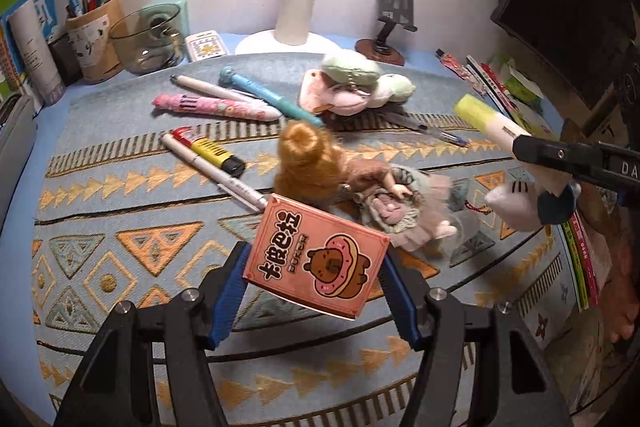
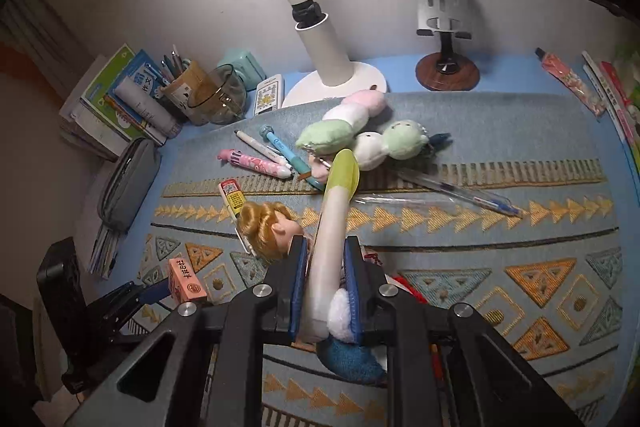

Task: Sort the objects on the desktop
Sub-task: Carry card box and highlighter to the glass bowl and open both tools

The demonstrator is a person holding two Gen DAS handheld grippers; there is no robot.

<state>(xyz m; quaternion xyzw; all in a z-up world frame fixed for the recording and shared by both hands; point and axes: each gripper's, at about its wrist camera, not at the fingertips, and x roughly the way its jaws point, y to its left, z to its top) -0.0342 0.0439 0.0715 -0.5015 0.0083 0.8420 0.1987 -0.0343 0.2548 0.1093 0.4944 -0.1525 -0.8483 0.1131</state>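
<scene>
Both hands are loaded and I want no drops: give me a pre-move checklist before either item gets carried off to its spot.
1. Left gripper clamped on the pink box: ok, both pads press its sides.
2. Right gripper clamped on the white pen with the yellow-green cap: ok, the barrel sits between the pads.
3. Plush charm on the pen clear of the pads: not ok, it is wedged by the right pad.
4. Pink box lifted off the mat: ok, it is held above it.
5. Pen holder has room: cannot tell.
6. Doll below both loads: not ok, it lies under them.
</scene>
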